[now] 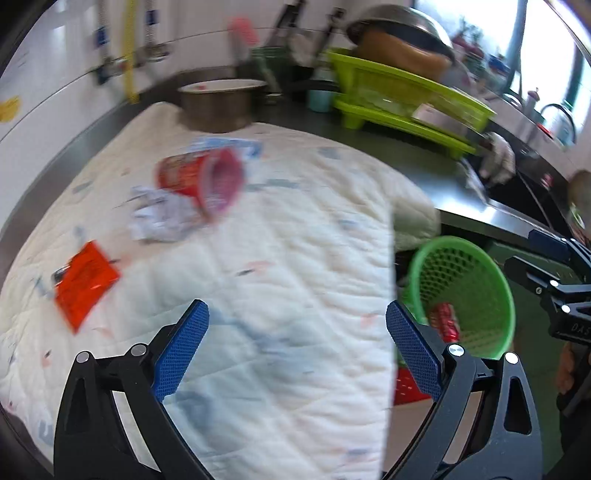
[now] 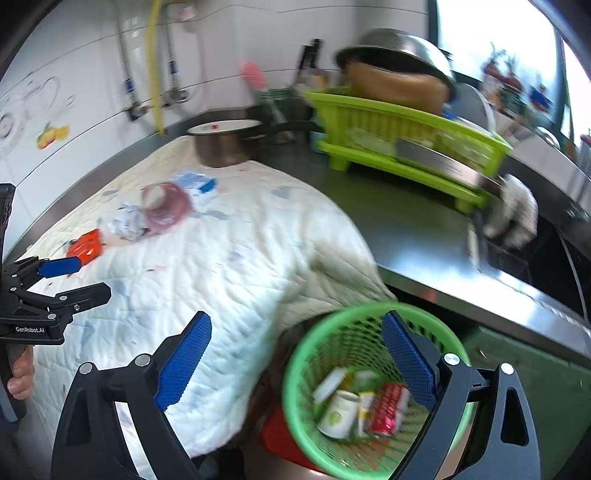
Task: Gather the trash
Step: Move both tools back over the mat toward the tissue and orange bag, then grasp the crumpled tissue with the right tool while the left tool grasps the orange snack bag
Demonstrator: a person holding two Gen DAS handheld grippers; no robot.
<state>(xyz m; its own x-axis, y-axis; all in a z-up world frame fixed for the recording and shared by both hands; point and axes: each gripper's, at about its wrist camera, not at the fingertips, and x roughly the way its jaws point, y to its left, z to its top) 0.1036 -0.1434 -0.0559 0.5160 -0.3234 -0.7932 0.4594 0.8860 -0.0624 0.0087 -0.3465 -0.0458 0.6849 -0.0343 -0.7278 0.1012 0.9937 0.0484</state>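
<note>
A red cup (image 1: 201, 181) lies on its side on the white quilted cloth (image 1: 277, 266), beside crumpled white paper (image 1: 159, 218) and an orange-red wrapper (image 1: 85, 282). A blue-white packet (image 2: 197, 184) lies behind the cup (image 2: 166, 206). My left gripper (image 1: 297, 332) is open and empty over the cloth's near part. A green mesh basket (image 2: 373, 387) stands below the counter edge and holds a red can (image 2: 389, 408), a white cup (image 2: 340, 413) and other trash. My right gripper (image 2: 295, 343) is open and empty above the basket's left rim. The basket also shows in the left wrist view (image 1: 469, 295).
A steel pot (image 1: 218, 103) with a white lid stands at the cloth's far edge. A lime dish rack (image 1: 402, 99) with an upturned metal bowl (image 1: 402, 29) sits on the steel counter (image 2: 413, 236). A sink (image 2: 546, 258) lies at the right. A red object (image 2: 280, 435) sits under the basket.
</note>
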